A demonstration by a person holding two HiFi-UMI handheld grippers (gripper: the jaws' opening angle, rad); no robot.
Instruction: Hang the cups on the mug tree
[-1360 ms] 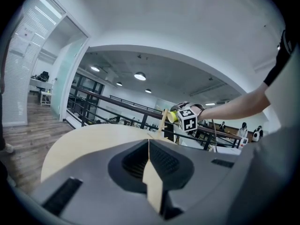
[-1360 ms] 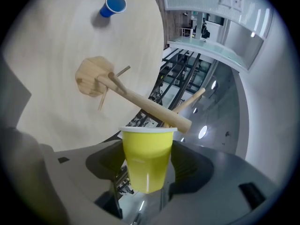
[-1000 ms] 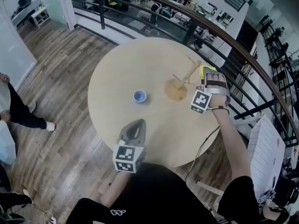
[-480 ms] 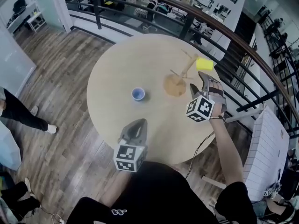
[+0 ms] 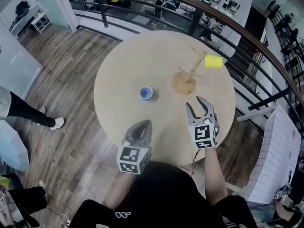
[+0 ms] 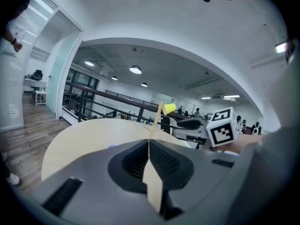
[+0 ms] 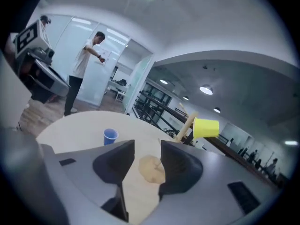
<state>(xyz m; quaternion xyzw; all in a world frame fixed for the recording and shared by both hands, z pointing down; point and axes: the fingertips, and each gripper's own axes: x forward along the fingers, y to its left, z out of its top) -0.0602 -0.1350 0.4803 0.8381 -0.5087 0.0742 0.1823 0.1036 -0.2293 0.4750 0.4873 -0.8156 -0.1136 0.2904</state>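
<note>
Yellow cup (image 5: 213, 61) is hung on the mug tree (image 5: 190, 73); the empty right gripper (image 5: 195, 107), jaws just narrowing to half-wide, should next reach ahead-left for the blue cup (image 5: 146, 93), while the left gripper (image 5: 141, 127) sits closed.

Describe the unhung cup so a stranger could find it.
On the round wooden table, left of the mug tree, a small blue cup stands upright. The only other cup, the yellow cup, hangs on the tree; this one sits on the tabletop.
</note>
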